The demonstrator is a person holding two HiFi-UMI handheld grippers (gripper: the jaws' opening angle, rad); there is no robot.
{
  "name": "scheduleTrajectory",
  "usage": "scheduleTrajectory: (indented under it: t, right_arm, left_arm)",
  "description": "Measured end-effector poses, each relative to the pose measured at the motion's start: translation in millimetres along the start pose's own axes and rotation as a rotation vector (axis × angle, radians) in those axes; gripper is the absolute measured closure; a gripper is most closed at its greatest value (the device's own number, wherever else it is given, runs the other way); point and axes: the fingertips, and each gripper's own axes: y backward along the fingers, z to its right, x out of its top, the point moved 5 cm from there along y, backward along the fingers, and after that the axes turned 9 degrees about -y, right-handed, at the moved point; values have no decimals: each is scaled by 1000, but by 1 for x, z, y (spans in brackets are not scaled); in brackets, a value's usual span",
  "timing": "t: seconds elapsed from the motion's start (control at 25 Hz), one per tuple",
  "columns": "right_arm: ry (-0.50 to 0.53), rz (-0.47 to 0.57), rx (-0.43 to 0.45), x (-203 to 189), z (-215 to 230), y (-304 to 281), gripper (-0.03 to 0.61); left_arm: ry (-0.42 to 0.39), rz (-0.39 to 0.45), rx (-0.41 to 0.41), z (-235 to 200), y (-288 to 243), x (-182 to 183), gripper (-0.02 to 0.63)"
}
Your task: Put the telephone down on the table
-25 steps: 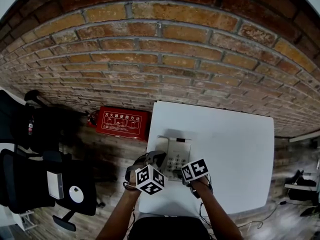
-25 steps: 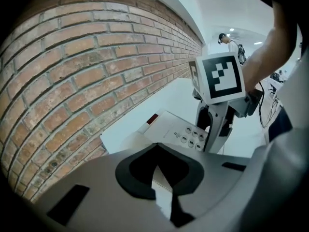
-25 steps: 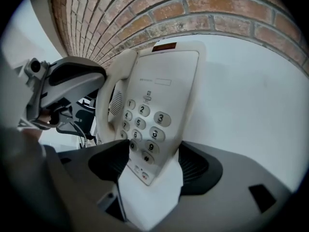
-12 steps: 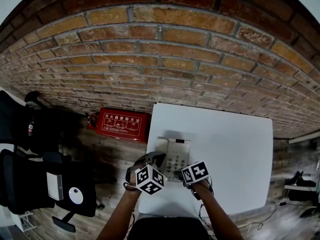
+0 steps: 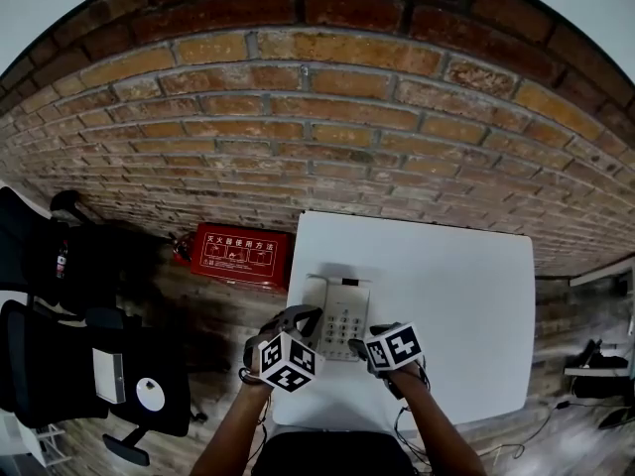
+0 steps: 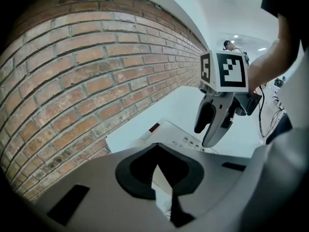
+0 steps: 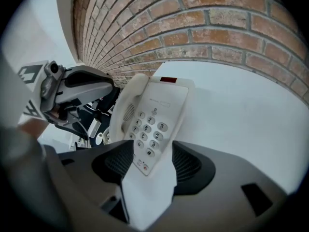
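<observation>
Head view is looking steeply down: a brick wall is filling the top of the picture, and a white table is standing against its foot on a wooden floor. Black office chairs are standing at the left, well apart from the table. A red box with white print is lying on the floor by the wall, just beside the table's left edge.

The telephone is lying flat on the table, near its left edge and toward the person's side. Its keypad is facing up and the handset is sitting in its cradle along the phone's left side.

The left gripper is hovering at the phone's near left corner, by the handset's end. The left gripper view is showing its jaws pressed together, gripping nothing.

The right gripper is hanging at the phone's near right corner. Its jaws are standing wide and have just been closing a little. In the right gripper view the near end of the keypad is showing in the gap between them, but the pads are not touching it on either side.
</observation>
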Motion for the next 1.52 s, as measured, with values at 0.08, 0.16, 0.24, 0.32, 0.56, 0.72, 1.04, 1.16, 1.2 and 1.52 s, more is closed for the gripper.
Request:
scheduleTrajectory:
  t: [0.08, 0.16, 0.24, 0.32, 0.56, 0.72, 1.04, 1.16, 1.2, 1.52]
  right_arm:
    - [53, 43, -53, 3, 0, 12, 424]
    - [113, 69, -96, 5, -1, 22, 517]
    - [149, 93, -99, 8, -4, 31, 528]
    - [174, 125, -93, 11, -9, 39, 537]
    - [301, 221, -89, 17, -25, 68, 540]
    - [367, 289, -73, 18, -38, 90, 540]
    - [508, 399, -68, 16, -55, 136, 540]
    - [554, 436, -66, 11, -60, 152, 540]
    - [576, 440, -75, 9, -61, 156, 540]
    - [661, 519, -102, -4, -55, 185, 549]
  left_arm:
    - [22, 12, 7, 0, 8, 2, 606]
    - [40, 27, 15, 2, 17, 6, 606]
    - [47, 40, 22, 5, 23, 11, 606]
    - [53, 53, 30, 7, 29, 16, 606]
    - [58, 76, 71, 15, 48, 32, 606]
    - [64, 88, 96, 23, 60, 41, 606]
    - [61, 109, 170, 40, 85, 61, 606]
    - [74, 121, 189, 47, 93, 68, 606]
    - [83, 126, 193, 50, 94, 70, 606]
    - [134, 147, 243, 77, 105, 84, 606]
